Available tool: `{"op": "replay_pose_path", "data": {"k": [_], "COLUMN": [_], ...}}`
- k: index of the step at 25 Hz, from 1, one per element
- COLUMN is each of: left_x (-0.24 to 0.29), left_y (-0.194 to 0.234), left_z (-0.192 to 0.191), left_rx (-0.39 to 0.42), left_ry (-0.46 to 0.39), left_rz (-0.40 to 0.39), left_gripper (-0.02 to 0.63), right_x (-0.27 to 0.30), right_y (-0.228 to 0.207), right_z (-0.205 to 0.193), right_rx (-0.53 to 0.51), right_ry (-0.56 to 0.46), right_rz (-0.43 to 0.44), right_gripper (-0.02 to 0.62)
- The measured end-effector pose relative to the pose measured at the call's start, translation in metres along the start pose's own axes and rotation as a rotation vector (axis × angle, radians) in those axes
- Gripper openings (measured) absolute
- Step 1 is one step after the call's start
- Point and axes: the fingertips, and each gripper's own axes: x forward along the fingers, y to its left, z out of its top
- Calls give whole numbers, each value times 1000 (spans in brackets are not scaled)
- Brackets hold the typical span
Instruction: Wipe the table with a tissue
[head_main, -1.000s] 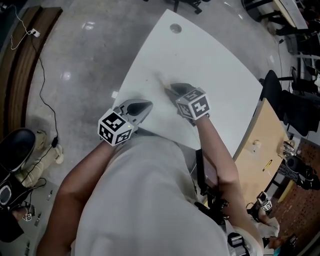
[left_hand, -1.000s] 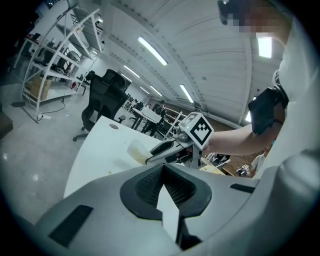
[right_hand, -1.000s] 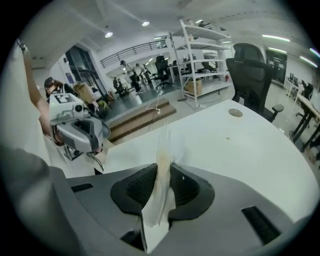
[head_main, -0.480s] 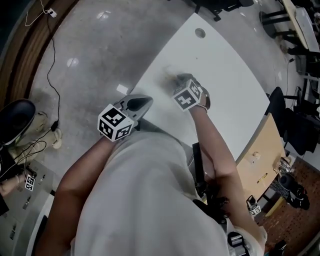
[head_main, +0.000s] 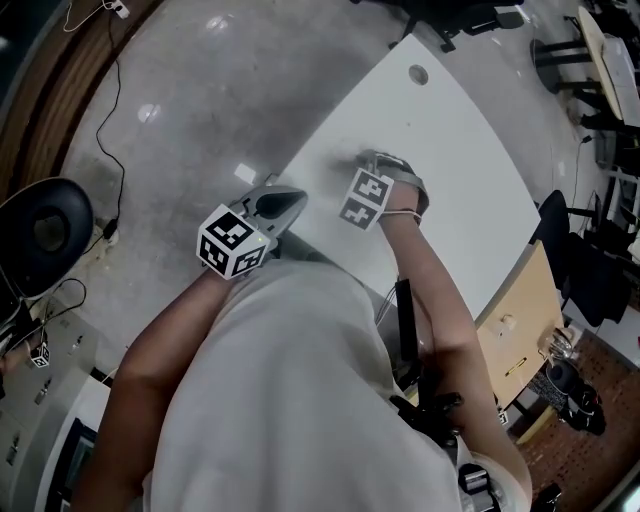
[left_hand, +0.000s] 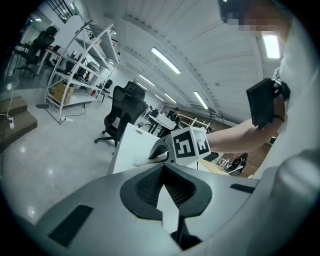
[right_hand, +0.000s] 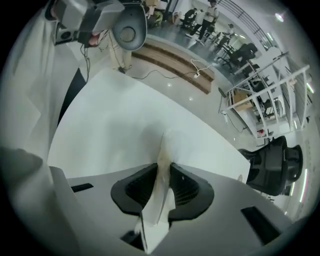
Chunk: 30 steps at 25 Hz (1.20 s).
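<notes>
The white table (head_main: 460, 150) runs toward the upper right of the head view. My right gripper (head_main: 378, 165) is low over its left part, shut on a white tissue (right_hand: 161, 150). The tissue sticks out past the jaw tips and touches the tabletop (right_hand: 115, 130). My left gripper (head_main: 285, 203) hovers at the table's near left edge, off to the left of the right one, shut with nothing in it. In the left gripper view, the right gripper (left_hand: 156, 152) and the tissue (left_hand: 141, 161) show on the table ahead of the left gripper (left_hand: 163, 170).
A round cable hole (head_main: 418, 73) is at the table's far end. Grey floor with a cable (head_main: 108, 130) lies left of the table, beside a black round seat (head_main: 45, 235). A wooden desk (head_main: 515, 335) and a black chair (head_main: 575, 250) stand at the right.
My right gripper has slid the tissue over the table toward its left edge and rolled, so another cube face shows. The left gripper has stayed by the near edge.
</notes>
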Motion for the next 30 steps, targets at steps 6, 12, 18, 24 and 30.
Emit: {"op": "replay_pose_path", "data": {"k": [6,12,18,24,30], "left_x": [-11,-13,-3,-1,16], "left_y": [6,8,6,-2,5], "left_z": [0,5,16,22,26], "left_rx": [-4,2,33,53,60], "left_ry": [-2,-3,4,32,39], "left_rz": [15,12,-8,-69,-94], "left_gripper": [6,6,6,6,6], "right_x": [-14,-35,-62,-69,-59], "right_y": [36,90,86,18,-40], "right_z": [17,26,17,-21,-34], "right_rx": [-210,-367,-61,453,659], "right_ry": [-35,-105,-354,-416,-444], "right_rz": [82,273,365,220,128], "right_gripper": [83,81,80,81,81]}}
